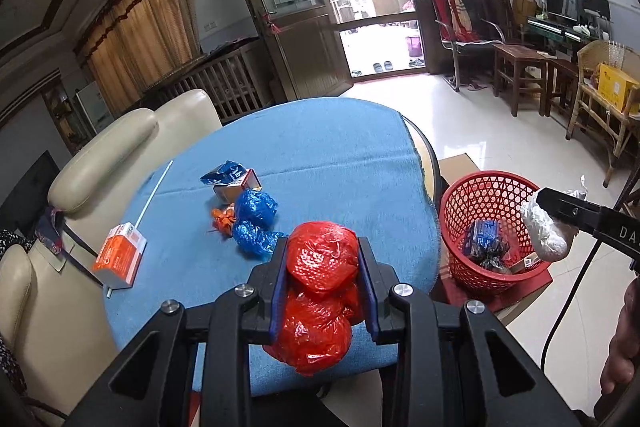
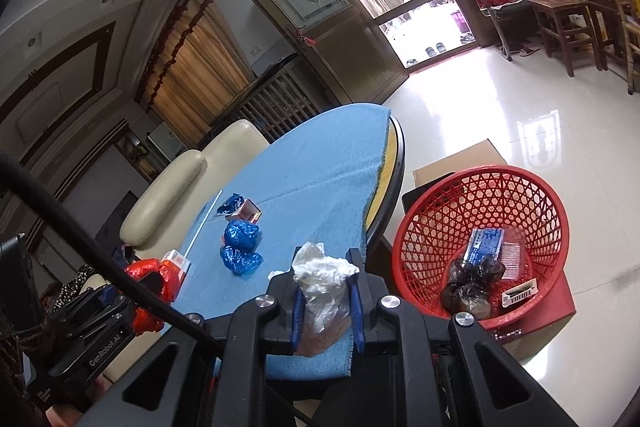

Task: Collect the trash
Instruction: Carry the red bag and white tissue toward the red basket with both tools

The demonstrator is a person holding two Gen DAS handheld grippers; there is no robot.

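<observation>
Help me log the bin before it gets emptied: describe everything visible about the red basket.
The red basket is round, open-topped plastic with latticed walls and a solid rim. It stands upright beside the blue-clothed table, apparently on a red base. Inside lie a blue packet, dark crumpled bags, clear packaging and a barcoded box. No gripper touches it.

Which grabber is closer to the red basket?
Right. The right gripper, shut on a white bag, hangs by the red basket's rim. The left gripper, holding a red bag, is over the blue tablecloth, farther off.
</observation>
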